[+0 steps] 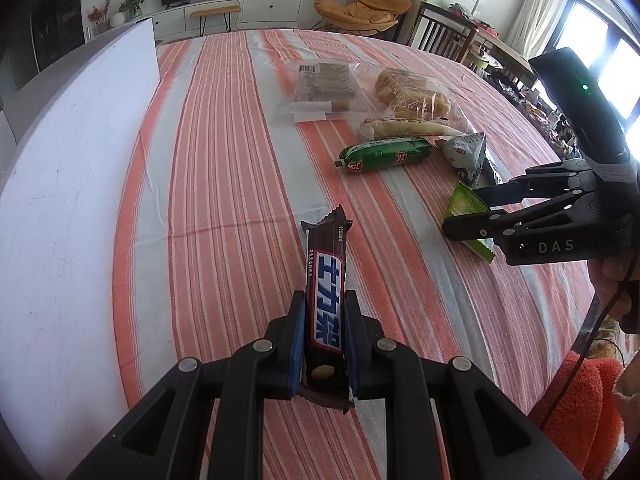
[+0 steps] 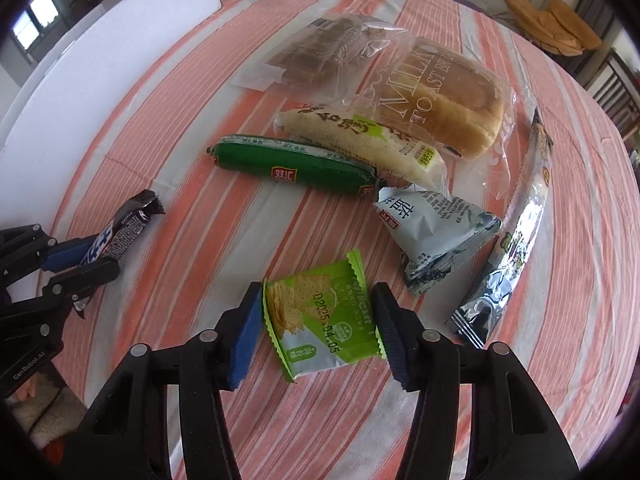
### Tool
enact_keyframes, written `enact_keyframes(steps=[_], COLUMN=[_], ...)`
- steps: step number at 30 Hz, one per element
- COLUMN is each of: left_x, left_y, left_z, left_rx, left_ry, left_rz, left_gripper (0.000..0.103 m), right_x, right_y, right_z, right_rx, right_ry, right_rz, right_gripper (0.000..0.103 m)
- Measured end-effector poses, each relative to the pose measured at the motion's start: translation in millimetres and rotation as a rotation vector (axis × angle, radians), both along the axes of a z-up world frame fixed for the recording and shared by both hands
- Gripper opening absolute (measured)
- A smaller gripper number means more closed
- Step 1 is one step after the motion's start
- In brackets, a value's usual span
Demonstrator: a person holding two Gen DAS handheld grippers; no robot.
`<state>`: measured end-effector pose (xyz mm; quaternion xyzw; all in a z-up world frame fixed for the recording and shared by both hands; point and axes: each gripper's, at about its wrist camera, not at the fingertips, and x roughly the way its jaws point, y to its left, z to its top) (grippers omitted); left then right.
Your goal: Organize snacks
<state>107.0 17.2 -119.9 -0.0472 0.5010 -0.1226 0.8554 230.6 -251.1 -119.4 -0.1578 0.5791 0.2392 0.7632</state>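
My left gripper [image 1: 325, 312] is shut on a brown Snickers bar [image 1: 326, 304], held above the striped tablecloth; it also shows in the right wrist view [image 2: 116, 236]. My right gripper [image 2: 316, 320] is open, its jaws on either side of a green cracker packet [image 2: 320, 320] lying on the cloth, close to its edges. The right gripper also shows in the left wrist view [image 1: 472, 212], over the green packet [image 1: 466, 208]. Beyond lie a green sausage [image 2: 292, 164], a rice roll pack [image 2: 360, 140], a pale triangular pack [image 2: 436, 232] and a long dark bar [image 2: 516, 236].
A white board [image 1: 60, 200] lies along the table's left side. Milk toast bread [image 2: 440, 108] and a brown cake pack [image 2: 320, 52] lie at the back. Chairs [image 1: 444, 32] and a TV cabinet stand beyond the table.
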Motion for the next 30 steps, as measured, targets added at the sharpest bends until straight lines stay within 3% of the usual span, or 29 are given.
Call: enact_keyframes(steps=[4,8,13,18,22,26,30], left_x=[-9,-25,-53,-81,-98,-105,-110], left_y=[5,5,22,77,138,200,246], left_z=[14,46,103,160,187,186,166], left_rx=[-0.074,-0.150,-0.276,-0.338,-0.283,-0.211,-0.201], left_ry=[-0.023,-0.080,-0.158,-0.250,-0.313,-0.323,-0.283], left_rz=[0.010,-0.009,-0.033,0.007,0.122,0.282,0.409], left_gripper=[0.017,0.017,0.017,0.017,0.017,0.017,0.017], right_x=[-18,-38,-56,-71,-88,-105,-108], right_y=[-10,-39,-60,-19,34,91,147], right_z=[10,31,51,113,163,196,196], right_rx=[0.015,0.173,0.297,0.494,0.651,0.746,0.760], right_ry=[0.016,0.003,-0.007,-0.042,-0.067,-0.074,-0.049], right_rz=[-0.038,-0.183,-0.322,-0.268,-0.169,-0.074,0.016], right_gripper=[0.055,0.055,0.055,0.055,0.055,0.055,0.055])
